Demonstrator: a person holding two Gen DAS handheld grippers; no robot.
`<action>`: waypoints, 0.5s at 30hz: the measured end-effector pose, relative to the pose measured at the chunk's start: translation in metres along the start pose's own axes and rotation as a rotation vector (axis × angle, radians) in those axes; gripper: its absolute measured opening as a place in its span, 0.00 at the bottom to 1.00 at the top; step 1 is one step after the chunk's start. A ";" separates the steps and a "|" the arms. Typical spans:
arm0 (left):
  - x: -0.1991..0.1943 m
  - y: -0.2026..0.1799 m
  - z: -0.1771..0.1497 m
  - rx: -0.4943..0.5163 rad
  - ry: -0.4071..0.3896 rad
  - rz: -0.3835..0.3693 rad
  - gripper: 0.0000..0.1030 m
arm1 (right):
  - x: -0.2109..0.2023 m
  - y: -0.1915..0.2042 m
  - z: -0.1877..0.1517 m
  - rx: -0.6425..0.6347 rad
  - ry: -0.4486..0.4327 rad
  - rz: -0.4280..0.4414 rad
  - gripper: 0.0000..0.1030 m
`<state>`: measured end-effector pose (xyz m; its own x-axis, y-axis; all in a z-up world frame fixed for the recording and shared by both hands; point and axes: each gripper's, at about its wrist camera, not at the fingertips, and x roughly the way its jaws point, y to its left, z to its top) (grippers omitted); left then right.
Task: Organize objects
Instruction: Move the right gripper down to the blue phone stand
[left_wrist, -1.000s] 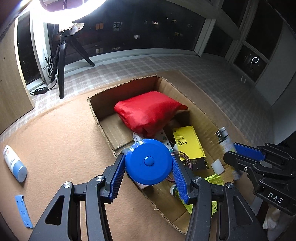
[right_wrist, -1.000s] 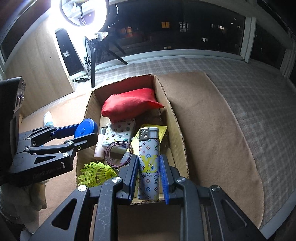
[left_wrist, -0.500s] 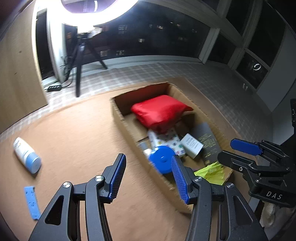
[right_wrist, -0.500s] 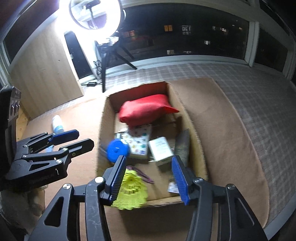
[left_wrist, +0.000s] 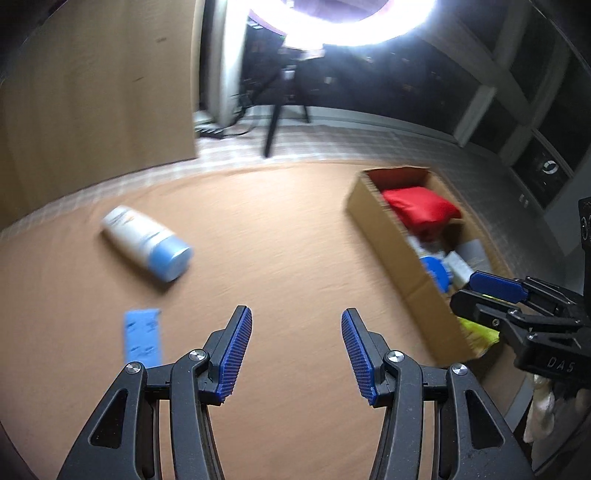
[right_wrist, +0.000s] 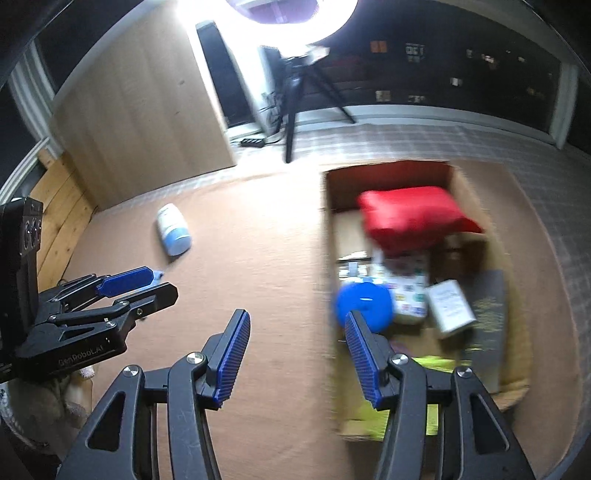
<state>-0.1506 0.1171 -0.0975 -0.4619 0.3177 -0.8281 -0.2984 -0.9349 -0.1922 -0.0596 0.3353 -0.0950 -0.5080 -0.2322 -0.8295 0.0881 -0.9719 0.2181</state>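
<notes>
Both grippers now empty: left gripper (left_wrist: 296, 350) apart; right gripper (right_wrist: 297, 356) apart, jaws just opened. Blue disc (right_wrist: 363, 304) dropped in box (right_wrist: 328, 229), apparently near left wall; blurred.

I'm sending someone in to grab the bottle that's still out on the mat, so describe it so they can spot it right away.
Start at the open cardboard box on the brown mat, then look across the bare mat toward the wooden panel side. The bottle lies on its side there, apart from the box. It is white with a light blue cap, rounder and bulkier than the flat blue strip lying near it.
</notes>
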 end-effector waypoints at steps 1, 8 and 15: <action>-0.002 0.010 -0.003 -0.013 0.003 0.007 0.53 | 0.004 0.005 0.002 -0.005 0.007 0.007 0.48; -0.007 0.073 -0.021 -0.080 0.040 0.036 0.53 | 0.034 0.047 0.008 -0.033 0.065 0.074 0.48; -0.002 0.116 -0.033 -0.127 0.070 0.041 0.62 | 0.072 0.081 0.012 -0.013 0.132 0.143 0.48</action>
<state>-0.1565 0.0030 -0.1351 -0.4105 0.2715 -0.8705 -0.1709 -0.9606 -0.2190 -0.0992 0.2402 -0.1312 -0.3727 -0.3701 -0.8510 0.1626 -0.9289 0.3328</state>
